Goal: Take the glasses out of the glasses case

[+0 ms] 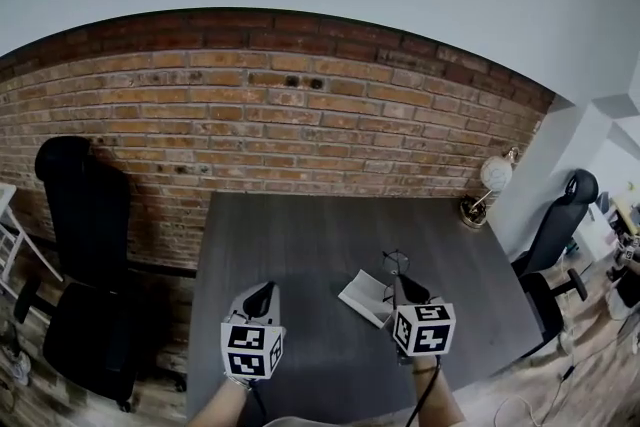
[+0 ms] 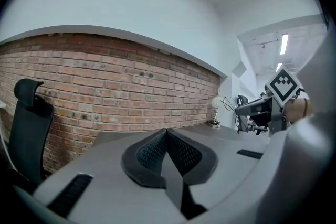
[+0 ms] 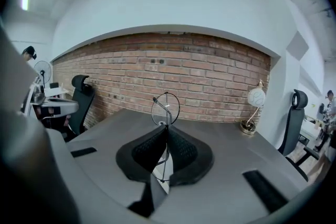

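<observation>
Nearest, the right hand-held gripper (image 1: 404, 287) is clenched on the thin glasses (image 3: 165, 108), holding them free above the white case (image 1: 365, 298) on the tabletop (image 1: 300, 245), while the left hand-held gripper (image 2: 167, 136), at its 9 o'clock, is clenched on nothing.

White case (image 1: 364, 296) on table (image 1: 300, 235); right tongs (image 1: 400, 283) hold glasses (image 1: 397, 261) just above; left tongs (image 1: 263, 292) nearby.

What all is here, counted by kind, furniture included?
Grippers: 2, left gripper, right gripper
Glasses: 1
Case: 1
Lamp: 1
Table: 1
Chairs: 2, one left, one right
Total: 8
</observation>
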Available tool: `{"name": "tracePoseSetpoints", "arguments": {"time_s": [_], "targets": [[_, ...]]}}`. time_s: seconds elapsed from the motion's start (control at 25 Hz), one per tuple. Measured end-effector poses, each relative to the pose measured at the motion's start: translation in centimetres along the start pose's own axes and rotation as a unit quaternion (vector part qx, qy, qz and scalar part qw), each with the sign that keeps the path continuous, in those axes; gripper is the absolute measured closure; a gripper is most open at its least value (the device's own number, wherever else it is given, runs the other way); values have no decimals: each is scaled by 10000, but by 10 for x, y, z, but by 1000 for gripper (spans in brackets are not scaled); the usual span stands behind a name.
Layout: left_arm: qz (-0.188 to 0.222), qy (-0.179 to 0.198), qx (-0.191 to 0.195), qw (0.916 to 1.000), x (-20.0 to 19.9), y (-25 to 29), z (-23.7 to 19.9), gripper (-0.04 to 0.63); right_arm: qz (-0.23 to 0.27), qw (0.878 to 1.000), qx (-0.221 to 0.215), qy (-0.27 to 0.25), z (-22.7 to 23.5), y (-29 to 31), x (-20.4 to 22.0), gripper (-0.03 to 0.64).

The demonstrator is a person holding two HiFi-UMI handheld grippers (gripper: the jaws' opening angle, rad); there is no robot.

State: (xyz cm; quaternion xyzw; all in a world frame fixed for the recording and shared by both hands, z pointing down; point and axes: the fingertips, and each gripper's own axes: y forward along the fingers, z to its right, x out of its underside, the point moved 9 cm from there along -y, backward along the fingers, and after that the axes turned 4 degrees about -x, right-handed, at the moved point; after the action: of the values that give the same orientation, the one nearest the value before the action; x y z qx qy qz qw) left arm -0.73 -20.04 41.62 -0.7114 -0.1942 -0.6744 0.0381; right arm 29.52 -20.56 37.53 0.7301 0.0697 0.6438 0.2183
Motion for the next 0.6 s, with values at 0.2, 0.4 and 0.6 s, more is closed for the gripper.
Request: {"name": "tracePoseSetpoints", "arguments": {"time_s": [0.2,0.4,0.6], "targets": [[138,97,173,9997,-15,10,-1,578,334,9985,293,322,-1,-17,-5,578],[246,62,416,9988,-29,21,2,578,538,9946,564,681,2,-31,-2,578],[367,171,589,9974,-42,33,10,578,734,9895,879,879,6,-45,2,578]]}}
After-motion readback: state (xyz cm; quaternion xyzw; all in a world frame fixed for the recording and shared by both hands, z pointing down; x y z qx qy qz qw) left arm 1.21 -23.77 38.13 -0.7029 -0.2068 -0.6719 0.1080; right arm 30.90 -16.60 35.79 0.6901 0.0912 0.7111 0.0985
